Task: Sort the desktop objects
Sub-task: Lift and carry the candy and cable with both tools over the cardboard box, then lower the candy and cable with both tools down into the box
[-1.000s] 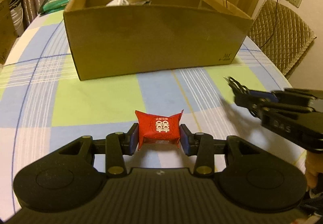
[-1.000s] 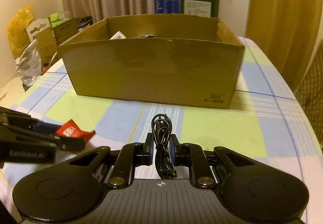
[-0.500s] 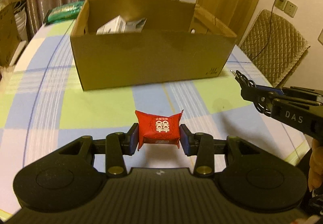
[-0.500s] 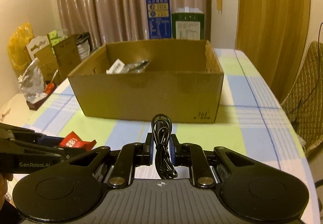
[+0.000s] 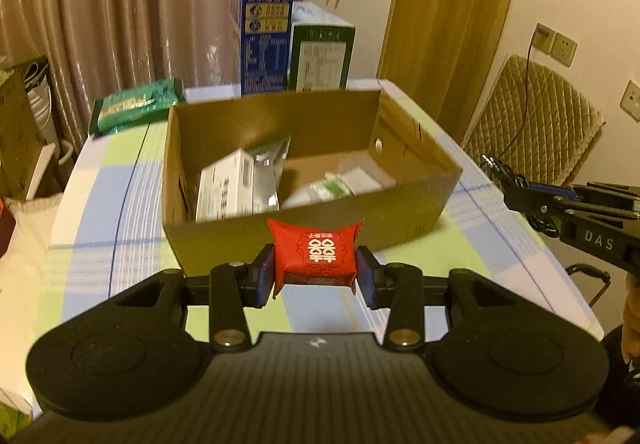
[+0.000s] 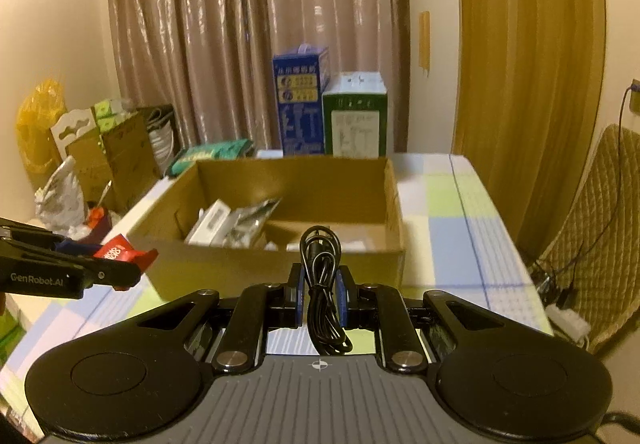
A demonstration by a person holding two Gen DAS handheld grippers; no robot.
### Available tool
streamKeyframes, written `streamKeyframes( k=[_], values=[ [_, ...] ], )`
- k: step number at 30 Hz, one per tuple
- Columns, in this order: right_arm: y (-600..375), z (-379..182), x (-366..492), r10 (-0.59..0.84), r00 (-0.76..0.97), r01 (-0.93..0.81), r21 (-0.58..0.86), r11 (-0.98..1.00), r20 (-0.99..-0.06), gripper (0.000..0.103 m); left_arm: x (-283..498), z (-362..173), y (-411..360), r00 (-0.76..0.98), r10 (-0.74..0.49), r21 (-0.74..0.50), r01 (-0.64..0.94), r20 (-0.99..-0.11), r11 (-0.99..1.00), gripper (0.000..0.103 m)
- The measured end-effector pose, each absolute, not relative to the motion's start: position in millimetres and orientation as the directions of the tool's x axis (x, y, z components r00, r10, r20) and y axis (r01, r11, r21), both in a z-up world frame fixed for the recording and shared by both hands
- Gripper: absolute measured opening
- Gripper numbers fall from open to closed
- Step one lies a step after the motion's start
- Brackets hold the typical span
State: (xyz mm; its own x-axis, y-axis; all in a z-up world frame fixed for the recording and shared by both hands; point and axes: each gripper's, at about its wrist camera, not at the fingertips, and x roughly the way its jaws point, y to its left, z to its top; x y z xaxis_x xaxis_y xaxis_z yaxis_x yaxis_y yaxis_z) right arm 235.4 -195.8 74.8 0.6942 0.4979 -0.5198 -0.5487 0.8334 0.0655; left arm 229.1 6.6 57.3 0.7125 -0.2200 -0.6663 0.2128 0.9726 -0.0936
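My left gripper point(image 5: 315, 279) is shut on a red candy packet point(image 5: 315, 258) and holds it in the air in front of the open cardboard box point(image 5: 416, 217). My right gripper point(image 6: 320, 296) is shut on a coiled black cable point(image 6: 322, 284) and holds it in the air before the box's near wall point(image 6: 280, 272). The box holds a white carton point(image 5: 226, 195), a silver pouch point(image 5: 268, 179) and a green-and-white packet point(image 5: 340, 185). The left gripper with the red packet point(image 6: 120, 254) shows at the left of the right wrist view. The right gripper point(image 5: 520, 195) shows at the right of the left wrist view.
The box stands on a table with a checked cloth point(image 5: 100, 228). Behind it stand a blue carton point(image 5: 264, 39) and a green carton point(image 5: 320, 55), and a green packet point(image 5: 136, 103) lies at the back left. A padded chair point(image 5: 536, 123) is at the right.
Both grippers have risen well above the table with their loads. The inside of the box has come into view from above.
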Motion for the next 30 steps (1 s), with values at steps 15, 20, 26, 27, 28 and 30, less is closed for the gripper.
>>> streamKeyframes(
  k=[15,20,26,27,28,30],
  values=[
    [-189,98,272,0.520,0.694,-0.565,0.070,0.822,-0.498,0.012,271,75,-9,0.711,-0.227,-0.079,0.235,-0.666,0.969,0.036],
    [-189,94,282,0.515,0.687,-0.565,0.070,0.822,-0.512,0.012,281,74,-12,0.708,-0.230,-0.080,0.239,-0.668,0.968,0.036],
    [-187,87,296,0.508,0.677,-0.562,0.071,0.824,-0.533,0.012,293,69,-13,0.697,-0.230,-0.078,0.243,-0.679,0.967,0.036],
    [-187,86,298,0.507,0.675,-0.562,0.071,0.824,-0.537,0.012,295,67,-13,0.696,-0.230,-0.079,0.243,-0.681,0.967,0.036],
    [-186,85,300,0.505,0.672,-0.563,0.070,0.824,-0.541,0.012,297,66,-13,0.694,-0.230,-0.080,0.242,-0.682,0.967,0.036],
    [-185,83,304,0.503,0.664,-0.563,0.072,0.823,-0.553,0.012,302,64,-11,0.691,-0.230,-0.082,0.241,-0.685,0.967,0.036]
  ],
)
